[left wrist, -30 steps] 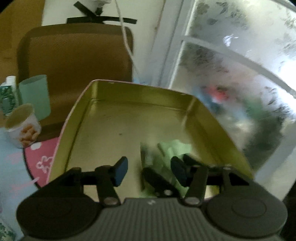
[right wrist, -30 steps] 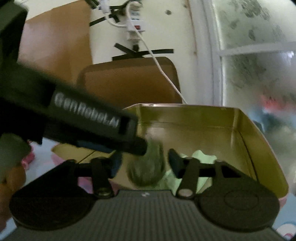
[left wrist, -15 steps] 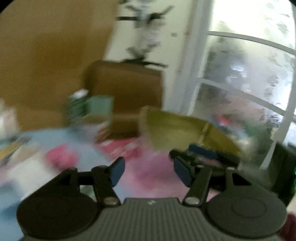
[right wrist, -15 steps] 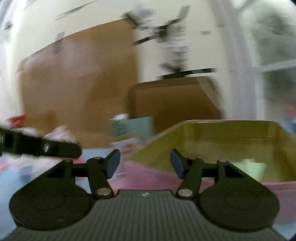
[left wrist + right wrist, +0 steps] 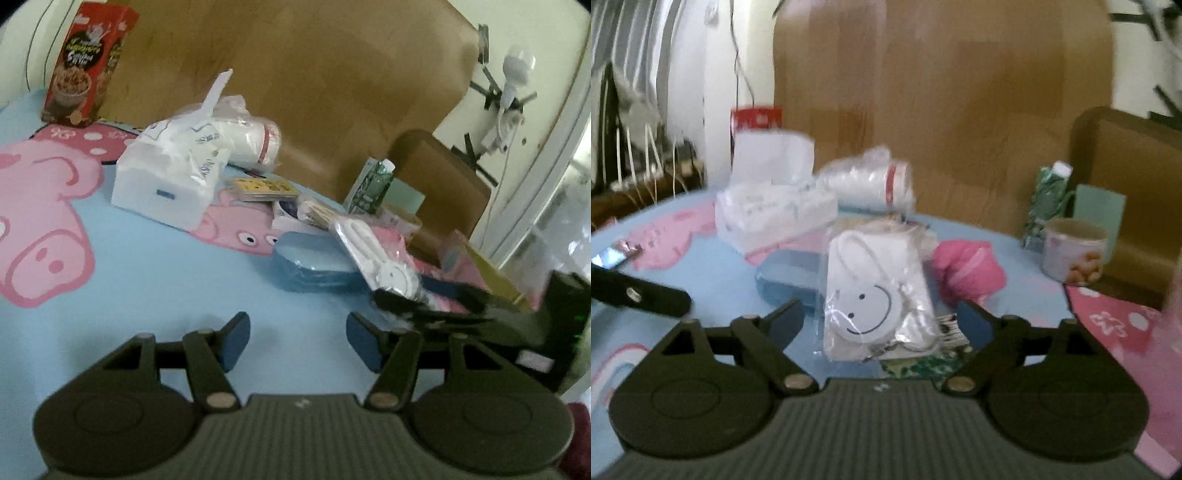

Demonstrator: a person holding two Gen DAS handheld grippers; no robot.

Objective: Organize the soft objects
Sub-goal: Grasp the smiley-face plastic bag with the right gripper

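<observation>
While hovering over blue tablecloth (image 5: 720, 273), right gripper (image 5: 879, 321) jaws just widening, empty, smiley-face bagged item (image 5: 875, 295) at twelve o'clock between the fingers untouched; left gripper (image 5: 295, 341) half-open, empty; pink soft bundle (image 5: 967, 271) at one o'clock

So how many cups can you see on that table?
2: a paper snack cup at the right by the green carton, and a bagged white cup stack lying behind the tissue pack. Others may be hidden.
</observation>
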